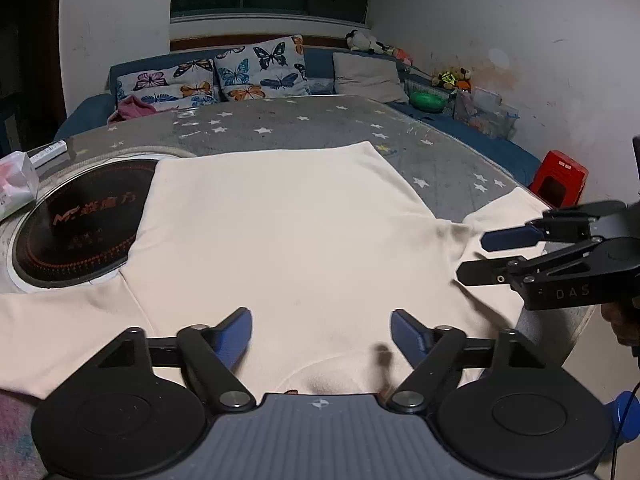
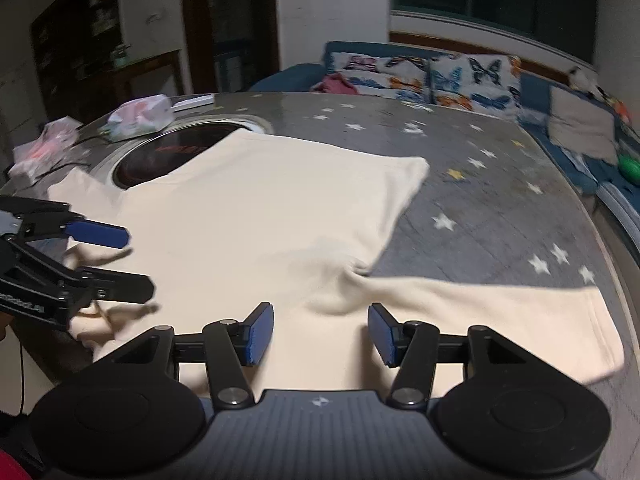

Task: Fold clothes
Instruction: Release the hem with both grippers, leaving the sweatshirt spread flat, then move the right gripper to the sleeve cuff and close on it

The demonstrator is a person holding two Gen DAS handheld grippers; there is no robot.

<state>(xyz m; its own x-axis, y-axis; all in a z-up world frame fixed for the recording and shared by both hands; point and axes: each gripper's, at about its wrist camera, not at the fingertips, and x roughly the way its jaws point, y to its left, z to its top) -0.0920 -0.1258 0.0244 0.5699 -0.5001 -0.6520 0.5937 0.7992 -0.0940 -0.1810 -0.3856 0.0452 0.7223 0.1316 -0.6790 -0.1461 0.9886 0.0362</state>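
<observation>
A cream T-shirt (image 1: pixel 280 224) lies spread flat on the round table, collar toward me, hem at the far side. It also shows in the right wrist view (image 2: pixel 256 208), with one sleeve (image 2: pixel 520 320) stretched to the right. My left gripper (image 1: pixel 322 330) is open and empty, hovering above the collar area. My right gripper (image 2: pixel 320 330) is open and empty above the shirt's shoulder near the right sleeve. The right gripper shows at the right edge of the left wrist view (image 1: pixel 476 256), and the left gripper at the left edge of the right wrist view (image 2: pixel 136 260).
A black induction hob (image 1: pixel 80 224) is set in the grey star-patterned table (image 1: pixel 304 128), partly under the shirt. Tissue packs (image 2: pixel 140 116) lie at the table's left. A blue sofa with butterfly cushions (image 1: pixel 256 68) stands behind, and a red stool (image 1: pixel 560 178) at the right.
</observation>
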